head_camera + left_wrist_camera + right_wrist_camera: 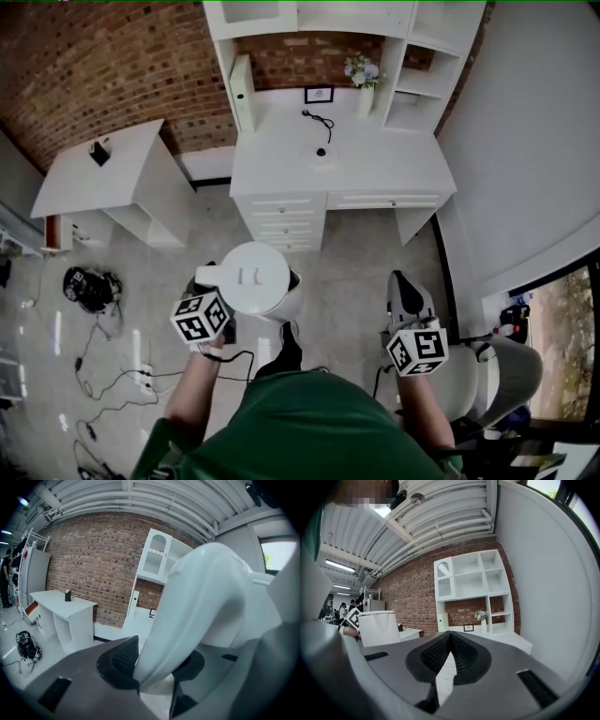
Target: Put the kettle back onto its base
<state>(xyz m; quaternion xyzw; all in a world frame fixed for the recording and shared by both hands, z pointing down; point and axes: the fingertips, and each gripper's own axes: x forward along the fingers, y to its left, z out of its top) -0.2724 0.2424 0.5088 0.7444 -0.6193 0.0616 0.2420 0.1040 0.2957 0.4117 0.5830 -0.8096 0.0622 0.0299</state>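
Kettle (255, 277) is white, lid on top, upright, off its base and up in the air over the floor in front of the desk drawers, well apart from the desk (375, 169). In the left gripper view we see its curved handle (197, 606) running between the jaws, with both ribbed pads pressed against it. So the left gripper (210, 292) is clamped on the handle and carries the kettle. Right gripper view also catches the kettle at its left edge, upright, beside the left claw's marker cube.

Right gripper (405, 281) is level with the kettle and off to its right, not touching it. Its jaws meet at the tips, nothing between them. It points toward the desk and shelves.

Base (322, 153) reads as a small dark round spot on the desktop near the middle; too small for more detail. A dark cord (323, 120) runs from it toward the back of the desk.

Behind the desktop: a white shelf unit (412, 37), a small framed picture (319, 94), and a vase of flowers (364, 75) just to its right. Brick wall (94, 66) behind that. A white side table (103, 183) stands to the left, with a small dark object on top. Loose cables (103, 375) lie on the floor at lower left.
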